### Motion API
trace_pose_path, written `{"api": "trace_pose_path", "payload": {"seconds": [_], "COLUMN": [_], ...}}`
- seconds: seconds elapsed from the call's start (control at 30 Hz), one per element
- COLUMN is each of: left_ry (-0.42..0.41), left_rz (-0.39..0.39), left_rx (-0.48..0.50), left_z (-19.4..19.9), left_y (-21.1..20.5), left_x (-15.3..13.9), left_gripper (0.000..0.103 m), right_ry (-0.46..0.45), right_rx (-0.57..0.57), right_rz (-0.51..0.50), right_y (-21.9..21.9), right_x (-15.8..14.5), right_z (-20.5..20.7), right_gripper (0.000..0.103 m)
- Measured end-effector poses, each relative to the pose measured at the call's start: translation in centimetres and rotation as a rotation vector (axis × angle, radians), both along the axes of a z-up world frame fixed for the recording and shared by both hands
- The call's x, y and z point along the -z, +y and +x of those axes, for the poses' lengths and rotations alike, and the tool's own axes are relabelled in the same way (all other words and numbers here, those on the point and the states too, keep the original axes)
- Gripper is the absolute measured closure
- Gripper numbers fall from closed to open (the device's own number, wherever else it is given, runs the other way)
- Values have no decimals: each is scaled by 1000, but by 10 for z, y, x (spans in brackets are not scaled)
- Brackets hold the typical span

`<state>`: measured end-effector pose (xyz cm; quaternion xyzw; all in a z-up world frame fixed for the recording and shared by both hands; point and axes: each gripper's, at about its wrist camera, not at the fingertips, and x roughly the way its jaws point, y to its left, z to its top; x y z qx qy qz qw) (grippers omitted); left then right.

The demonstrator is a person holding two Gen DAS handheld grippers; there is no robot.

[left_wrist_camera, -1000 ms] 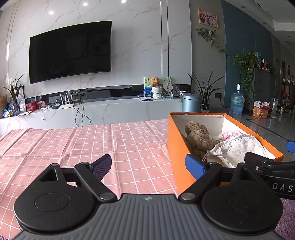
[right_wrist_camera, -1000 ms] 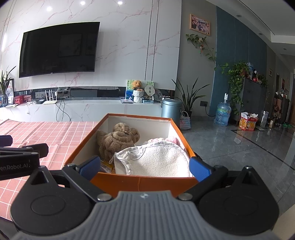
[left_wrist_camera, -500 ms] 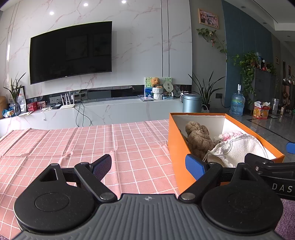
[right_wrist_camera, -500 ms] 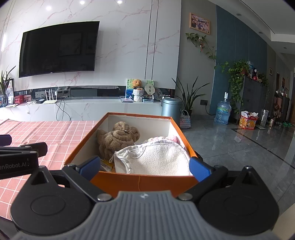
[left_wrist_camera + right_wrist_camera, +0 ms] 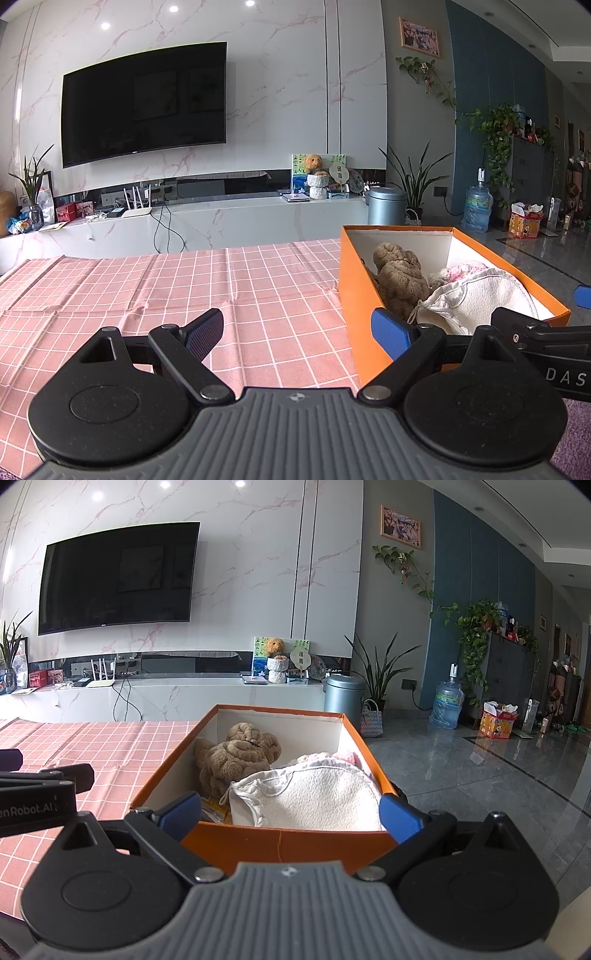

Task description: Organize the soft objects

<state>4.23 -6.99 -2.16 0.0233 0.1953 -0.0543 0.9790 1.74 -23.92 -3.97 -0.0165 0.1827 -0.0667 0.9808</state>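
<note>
An orange box [image 5: 356, 295] stands at the right end of the pink checked tablecloth [image 5: 147, 288]. It holds a brown plush toy [image 5: 399, 280], a white towel-like cloth [image 5: 480, 299] and a pink knitted piece [image 5: 465, 267]. My left gripper [image 5: 297, 332] is open and empty, low over the cloth to the left of the box's near corner. My right gripper [image 5: 290, 816] is open and empty, its fingers either side of the box's near end [image 5: 288, 843]. The toy [image 5: 240, 757] and white cloth [image 5: 314, 797] show inside.
A white media console [image 5: 207, 225] with a TV [image 5: 144, 110] above it runs along the far wall. A grey bin [image 5: 345, 698], plants and a water bottle [image 5: 447, 705] stand on the tiled floor to the right of the table.
</note>
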Motion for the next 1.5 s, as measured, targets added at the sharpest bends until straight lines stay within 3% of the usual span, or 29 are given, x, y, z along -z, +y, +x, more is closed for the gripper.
{"api": "trace_pose_path", "payload": {"seconds": [1.5], "left_ry": [-1], "left_rz": [13], "left_rx": [-1], "left_z": [-4], "left_y": [-2], "left_x": [0], "left_gripper": [0], "right_ry": [9], "right_rx": [0], "right_rz": [9], "right_y": [-1], "right_x": [1], "right_z": [1], "right_gripper": [3]}}
